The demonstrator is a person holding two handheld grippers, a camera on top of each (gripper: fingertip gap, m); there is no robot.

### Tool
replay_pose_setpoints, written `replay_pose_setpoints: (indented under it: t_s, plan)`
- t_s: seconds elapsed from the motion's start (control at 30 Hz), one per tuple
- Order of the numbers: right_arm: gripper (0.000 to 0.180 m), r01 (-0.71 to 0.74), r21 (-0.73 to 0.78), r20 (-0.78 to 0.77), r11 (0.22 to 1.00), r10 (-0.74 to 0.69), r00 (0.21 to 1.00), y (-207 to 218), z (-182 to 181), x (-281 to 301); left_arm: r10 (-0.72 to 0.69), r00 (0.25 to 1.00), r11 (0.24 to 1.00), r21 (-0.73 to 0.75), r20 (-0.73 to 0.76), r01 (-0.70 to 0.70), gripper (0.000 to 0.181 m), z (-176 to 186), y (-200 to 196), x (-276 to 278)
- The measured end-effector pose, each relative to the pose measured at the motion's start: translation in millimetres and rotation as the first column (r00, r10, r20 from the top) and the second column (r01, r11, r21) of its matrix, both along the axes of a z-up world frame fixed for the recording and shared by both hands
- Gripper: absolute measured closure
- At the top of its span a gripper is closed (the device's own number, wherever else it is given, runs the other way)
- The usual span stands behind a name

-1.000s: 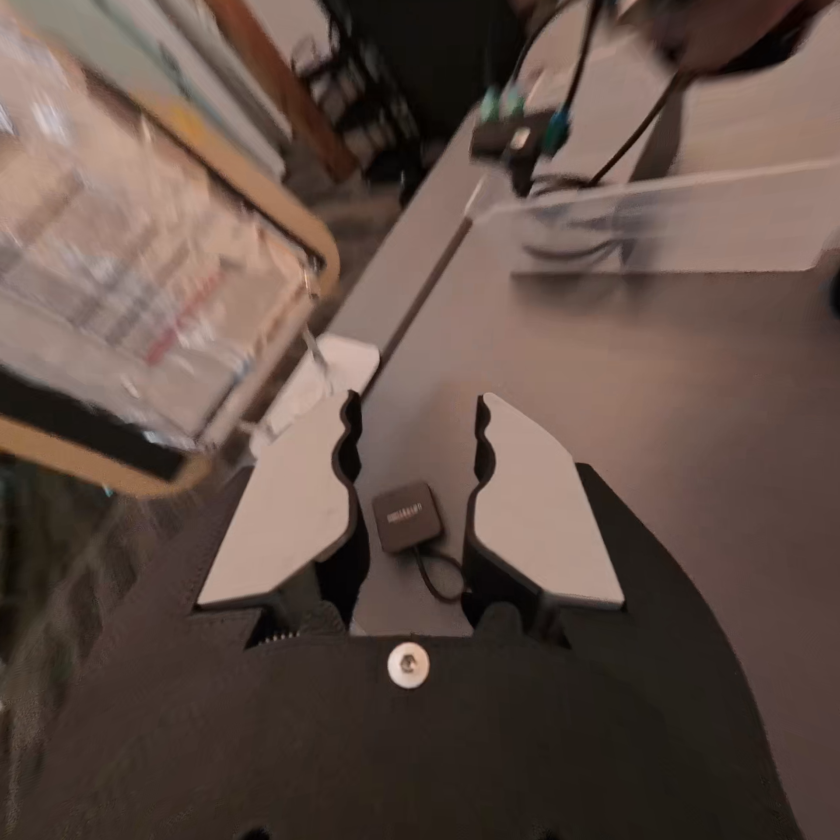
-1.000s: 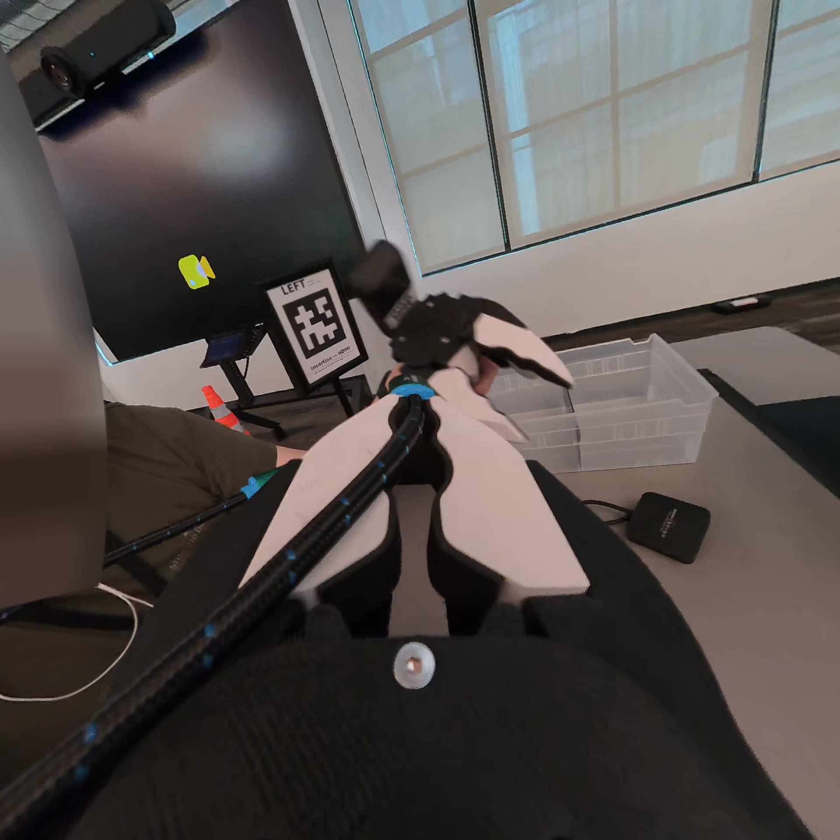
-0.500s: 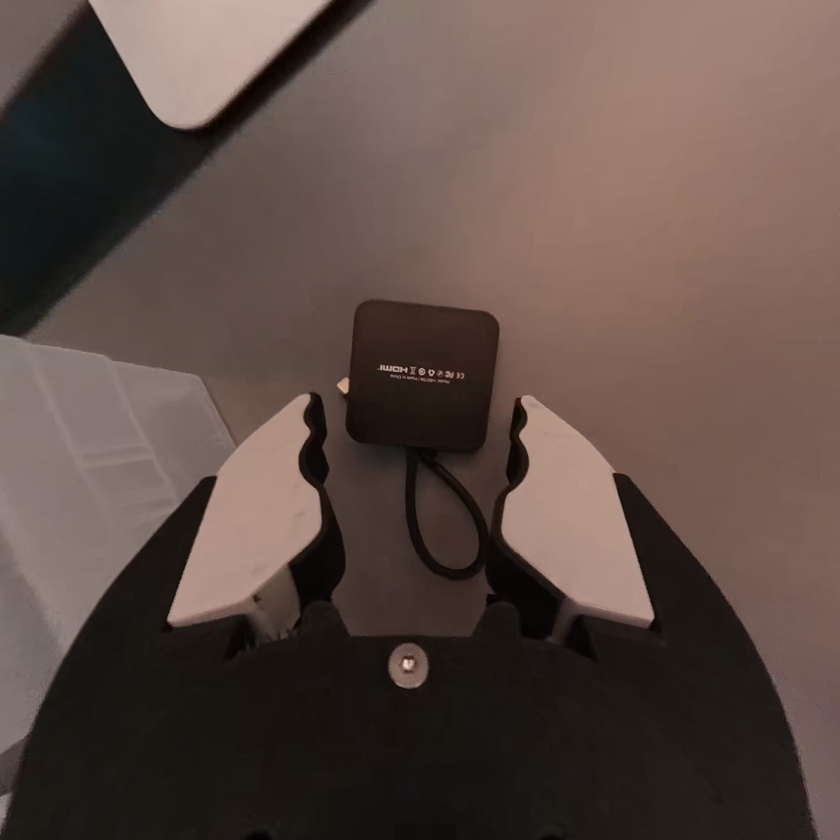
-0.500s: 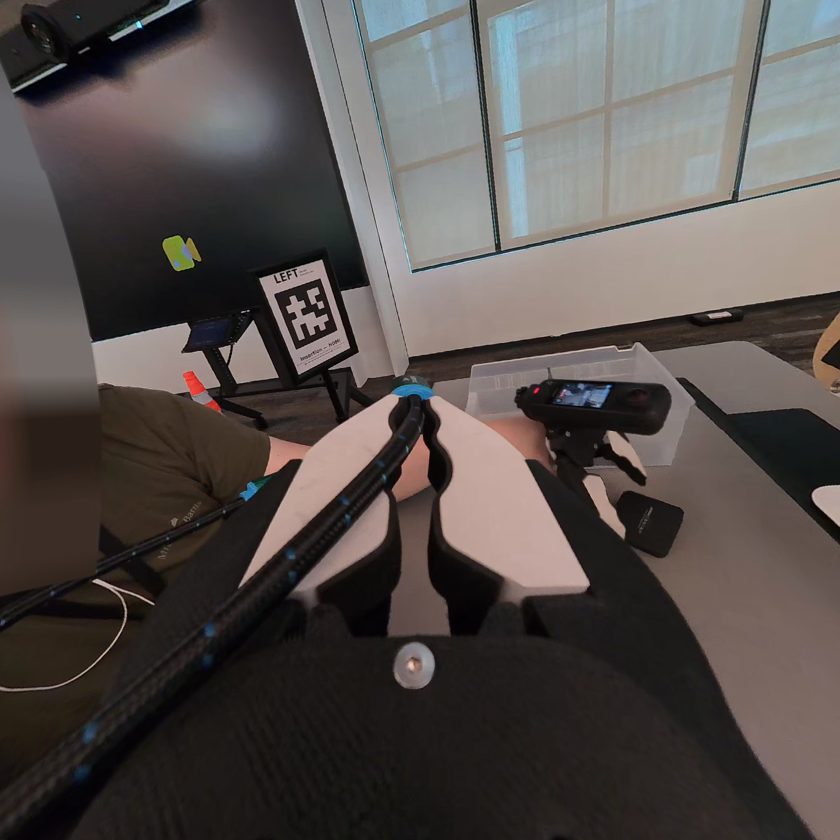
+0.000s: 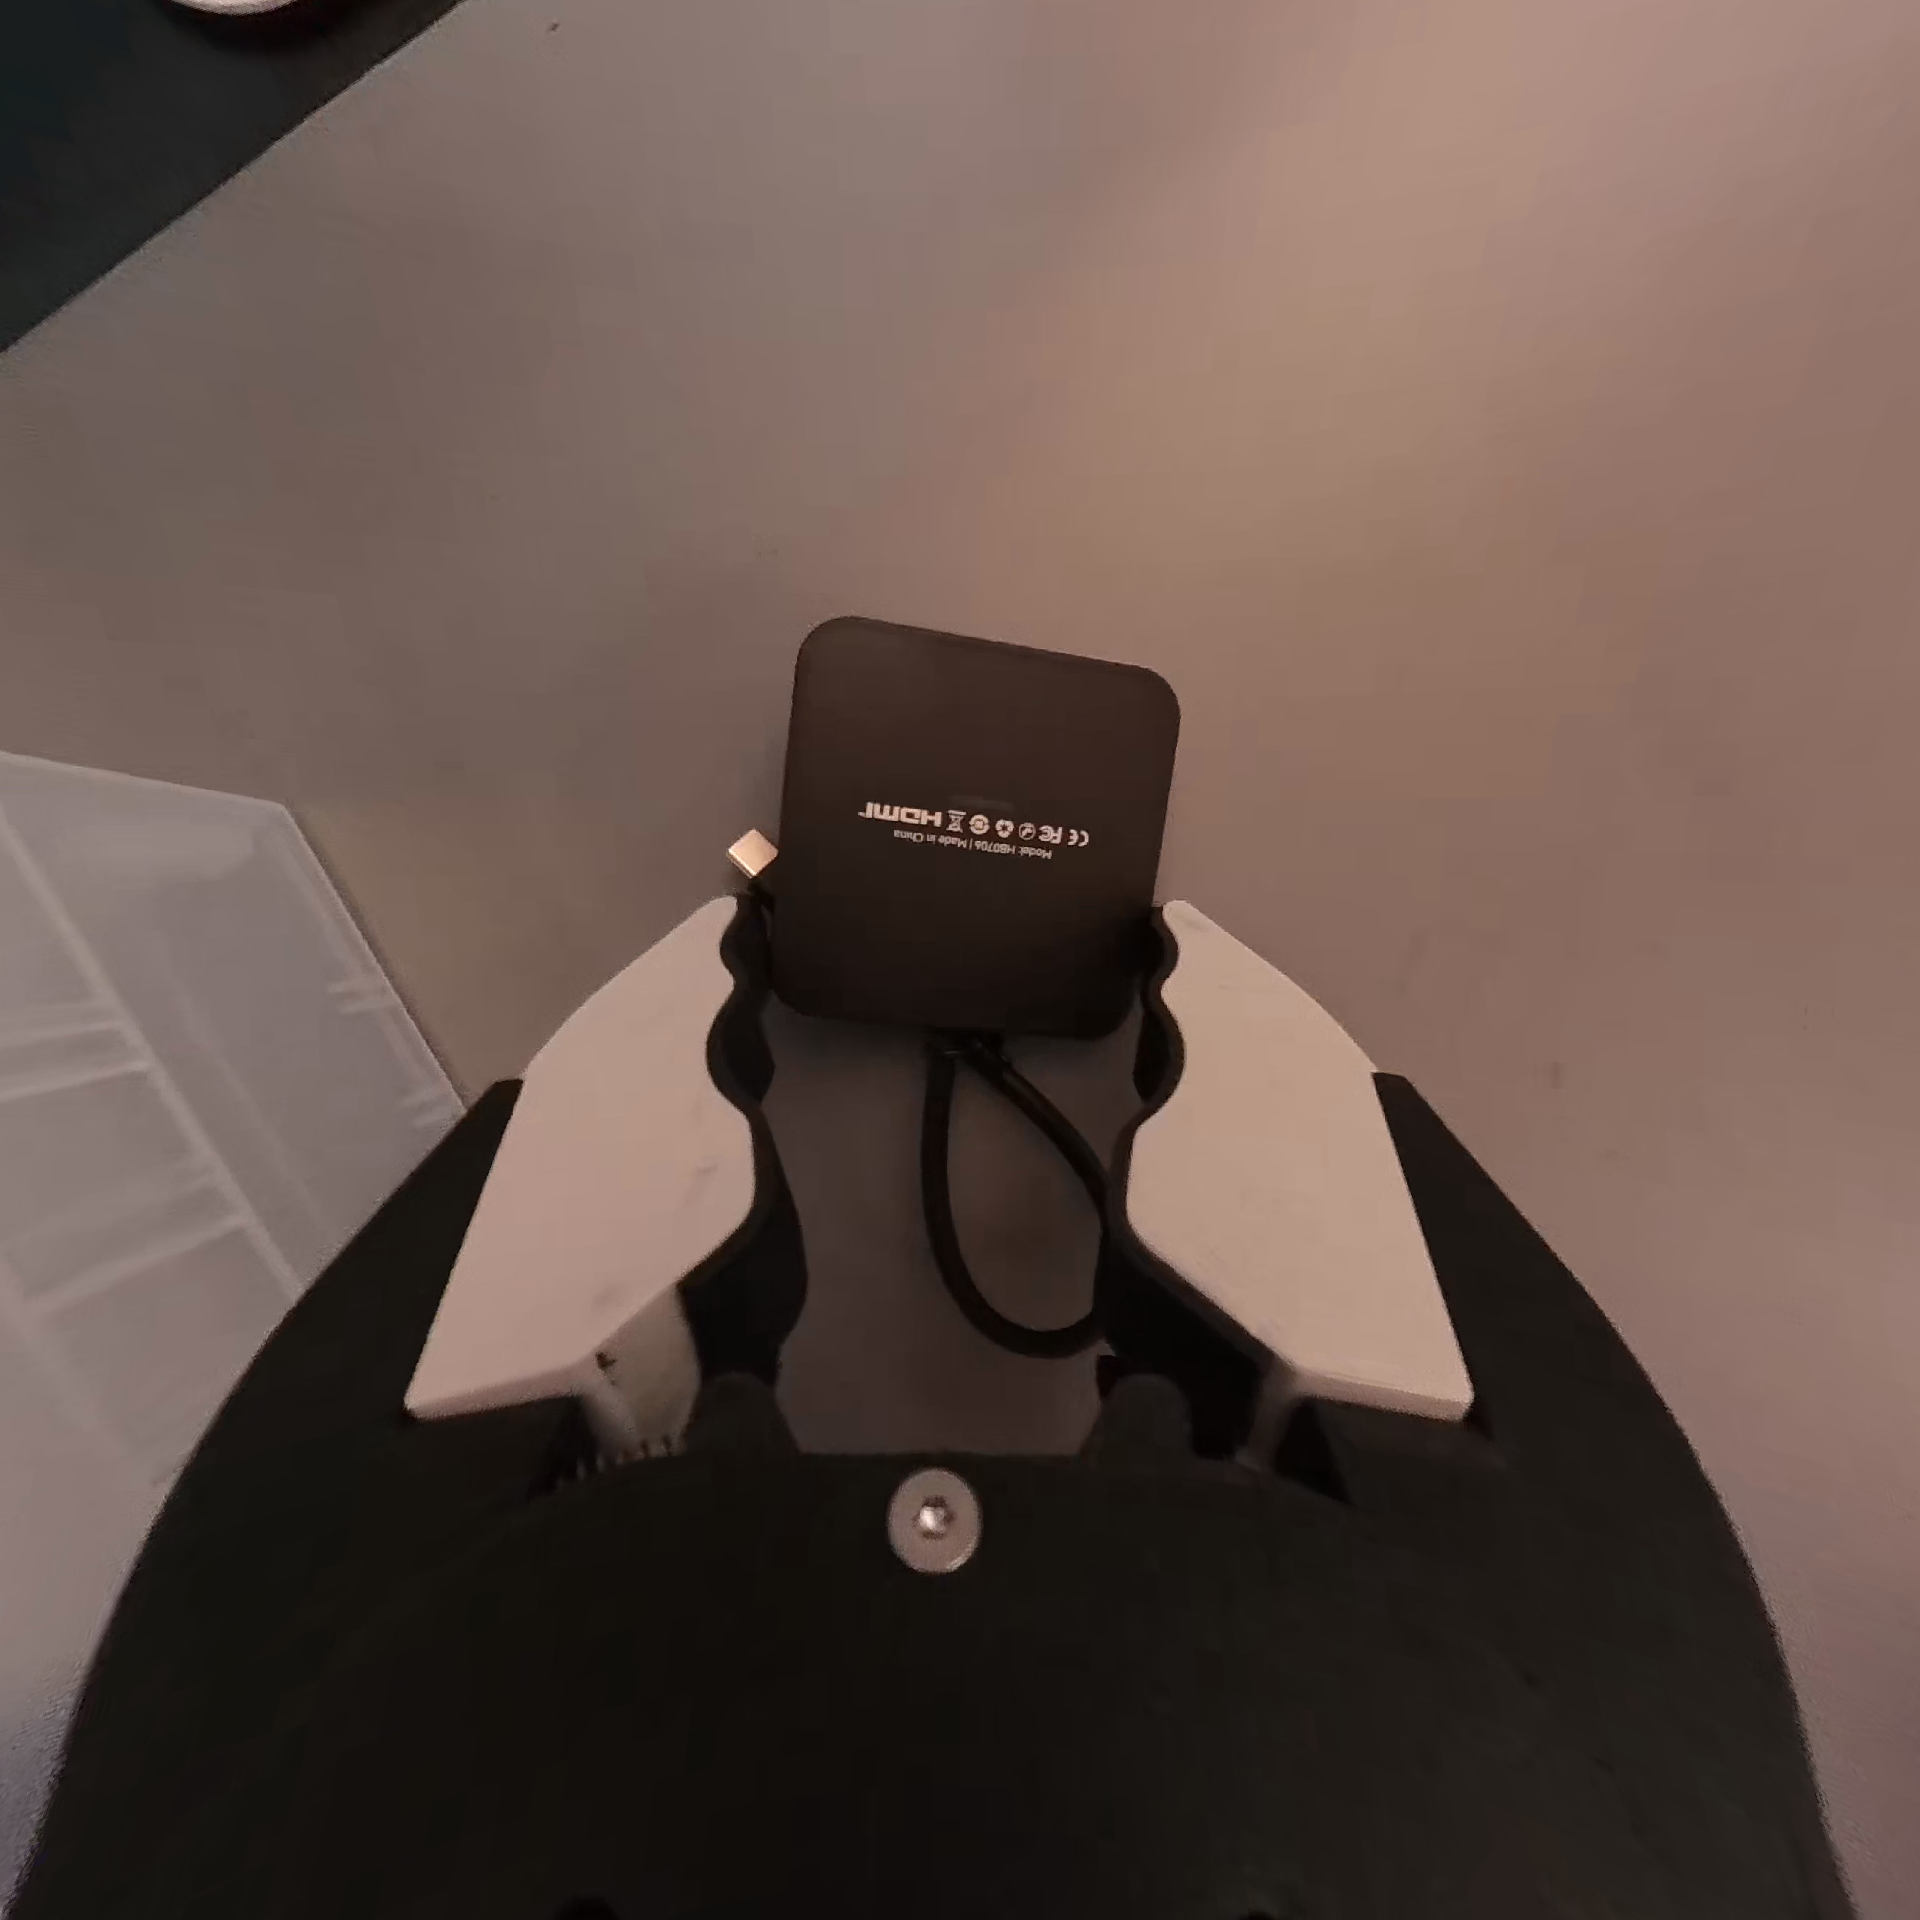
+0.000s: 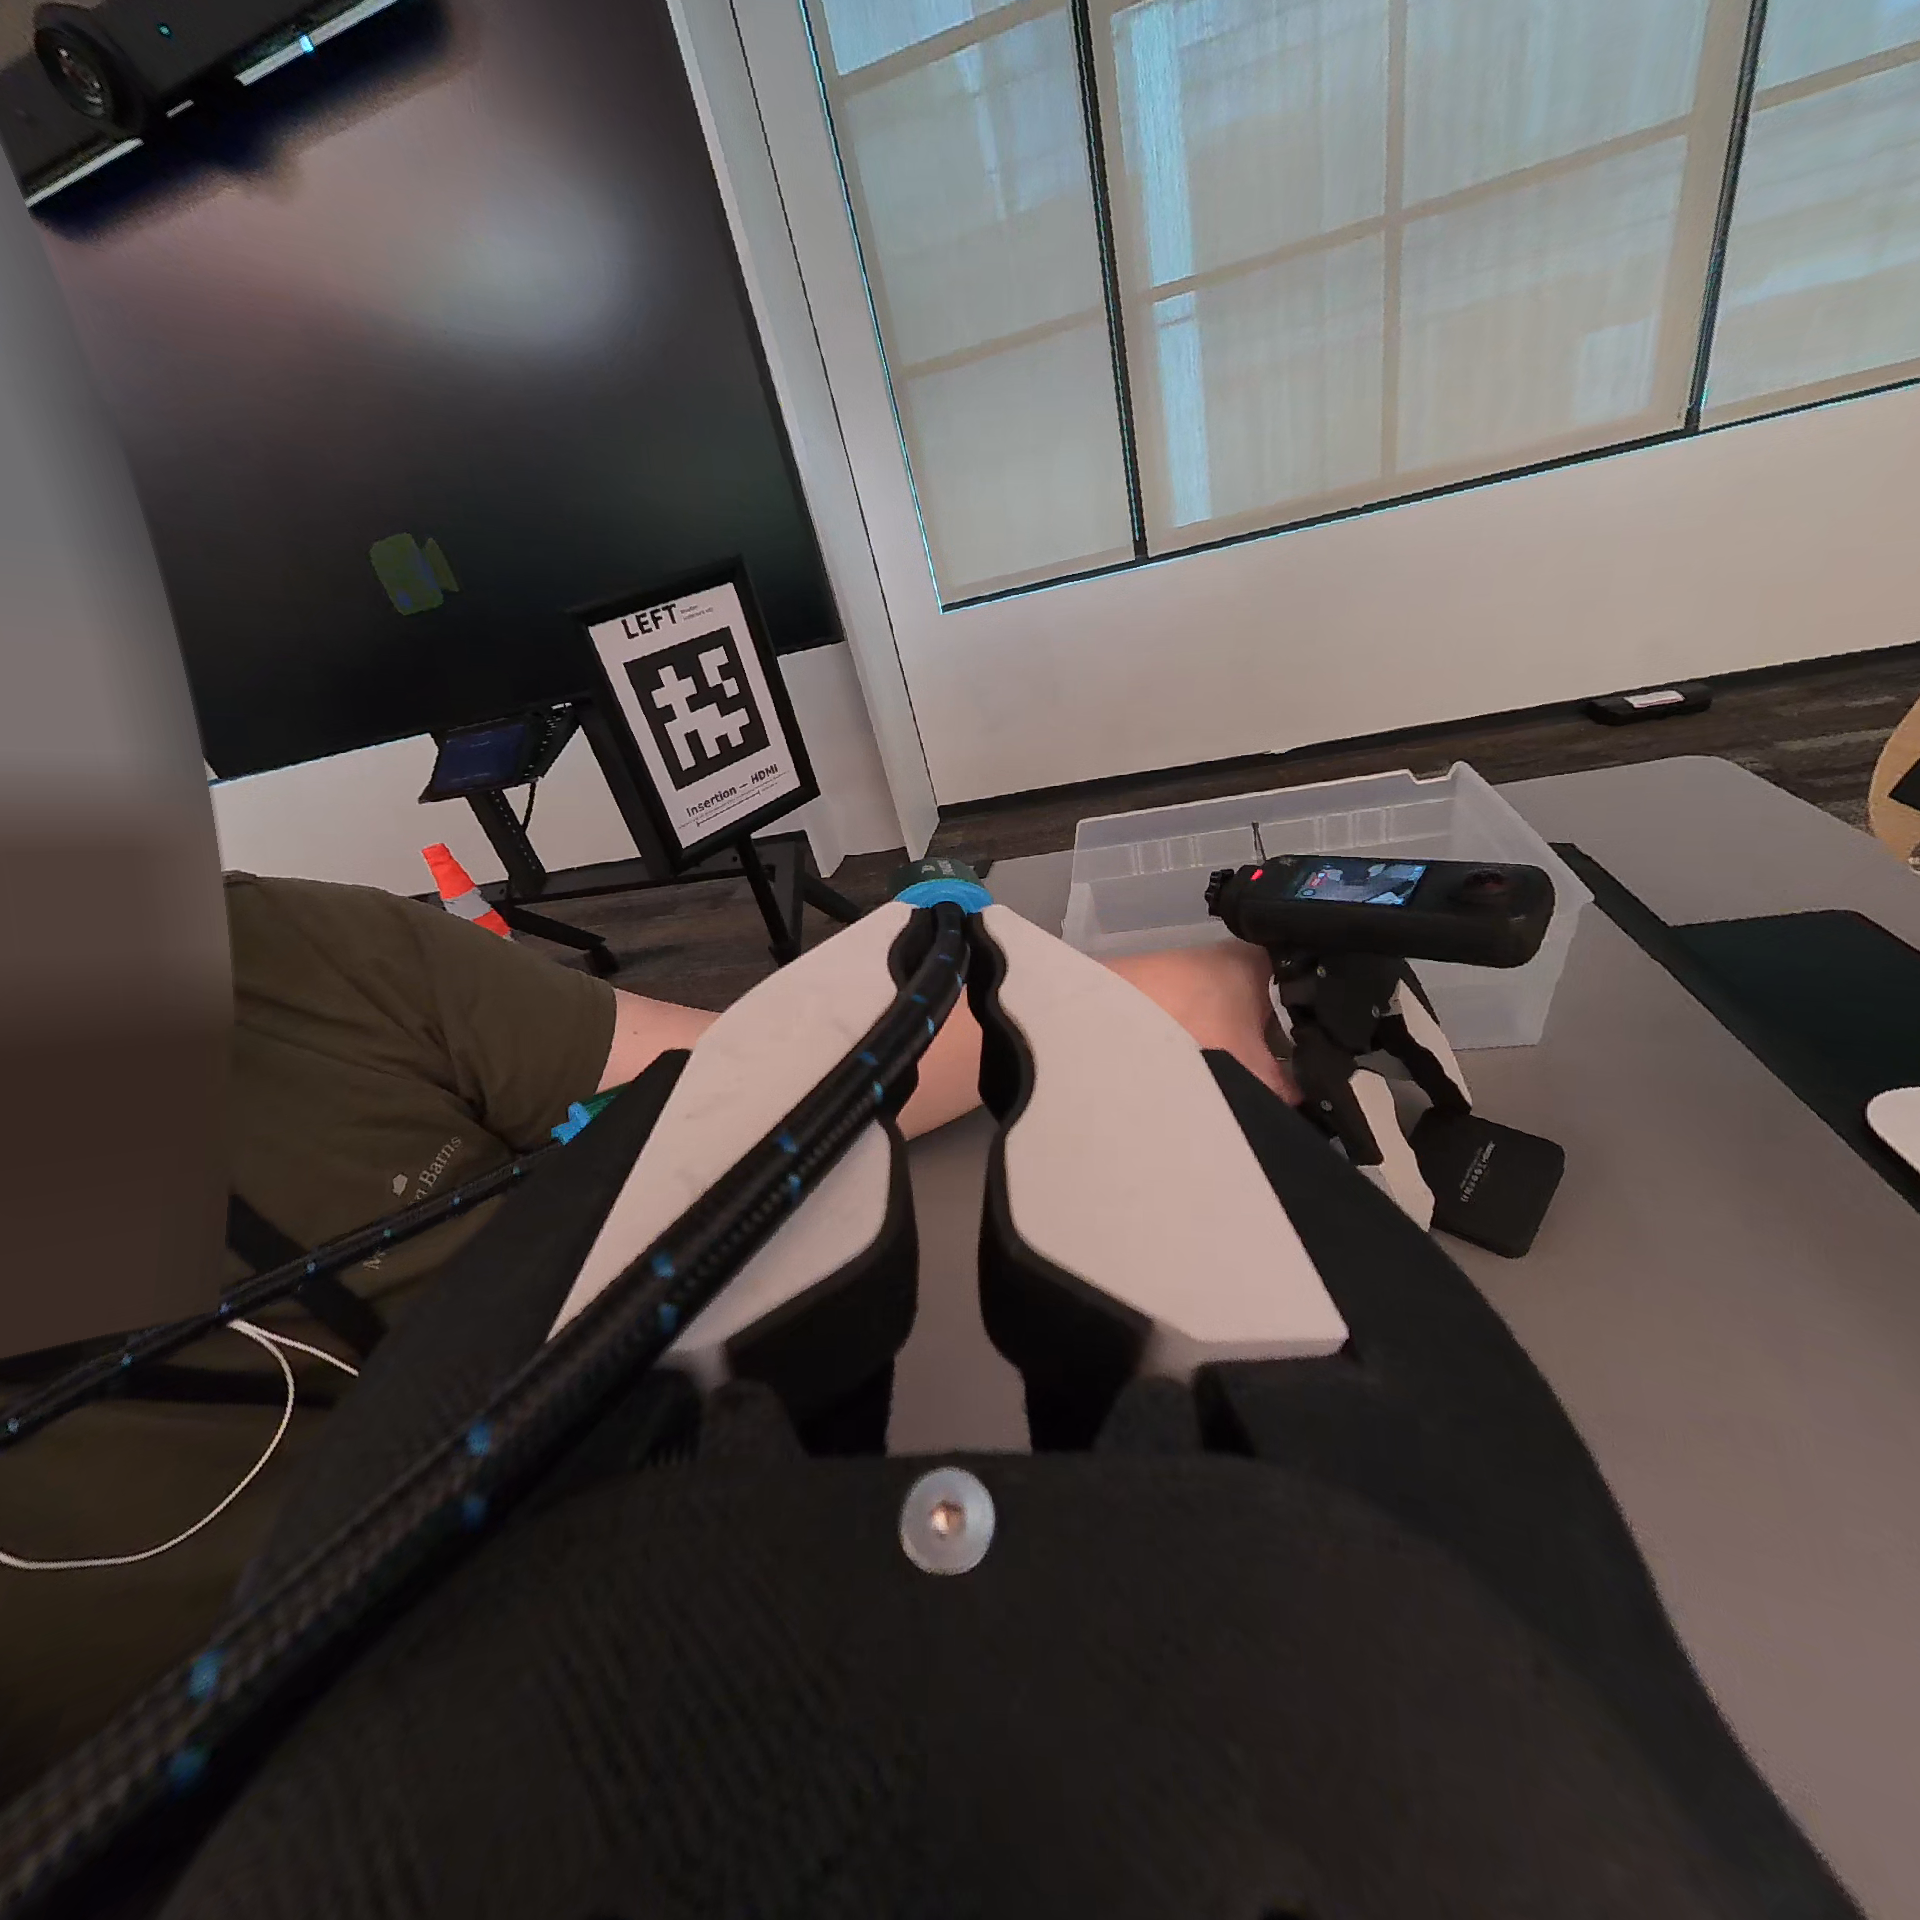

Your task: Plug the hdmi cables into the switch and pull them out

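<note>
The black square HDMI switch (image 5: 982,831) lies on the grey table (image 5: 1455,520), with a short black cable loop (image 5: 997,1195) trailing toward me and a small silver plug (image 5: 750,857) at its left edge. My left gripper (image 5: 951,920) is open, its fingertips straddling the switch's near end, close to its sides. My right gripper (image 6: 971,925) is shut on the HDMI cable (image 6: 727,1226), black braid with blue flecks, just behind its blue-ringed plug (image 6: 940,894). The right wrist view also shows the left gripper (image 6: 1371,1060) over the switch (image 6: 1486,1179).
A clear plastic bin (image 5: 156,1039) stands just left of the switch; it also shows in the right wrist view (image 6: 1299,831). A dark mat (image 6: 1818,997) lies at the table's right. A person in an olive shirt (image 6: 395,1039) sits at the left. A sign on a stand (image 6: 696,717) is behind.
My left gripper swung down from the room view onto the switch, opened wider and moved forward until its fingertips straddle it. My right gripper stayed shut on the cable, almost still.
</note>
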State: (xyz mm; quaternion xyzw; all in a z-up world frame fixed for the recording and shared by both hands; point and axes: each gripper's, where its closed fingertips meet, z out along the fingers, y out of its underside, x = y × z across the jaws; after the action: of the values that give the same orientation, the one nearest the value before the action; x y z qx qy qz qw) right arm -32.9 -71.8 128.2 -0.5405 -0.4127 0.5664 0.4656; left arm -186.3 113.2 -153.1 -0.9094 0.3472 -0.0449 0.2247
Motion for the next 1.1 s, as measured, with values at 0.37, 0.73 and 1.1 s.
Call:
replay_pose_setpoints:
  t_s: [0.37, 0.73, 1.1]
  plan:
    - [0.173, 0.005, -0.001, -0.003, 1.000, -0.005, 1.000, 1.7, -0.3, 3.3, 0.030, 0.985, 0.995, -0.096, 0.170, -0.014, 0.113, 9.9, -8.3, 15.1]
    - [0.173, 0.025, -0.008, -0.027, 1.000, -0.025, 0.999, 5.2, 3.3, 12.7, 0.037, 0.701, 0.937, -0.269, 0.712, 0.223, 0.113, 82.9, -47.9, 72.5]
    - [0.173, 0.136, -0.049, -0.140, 0.989, -0.142, 0.980, 20.8, 22.7, 15.0, 0.145, -0.337, 0.917, 0.001, 0.930, 0.399, 0.114, 261.3, -68.3, 63.3]
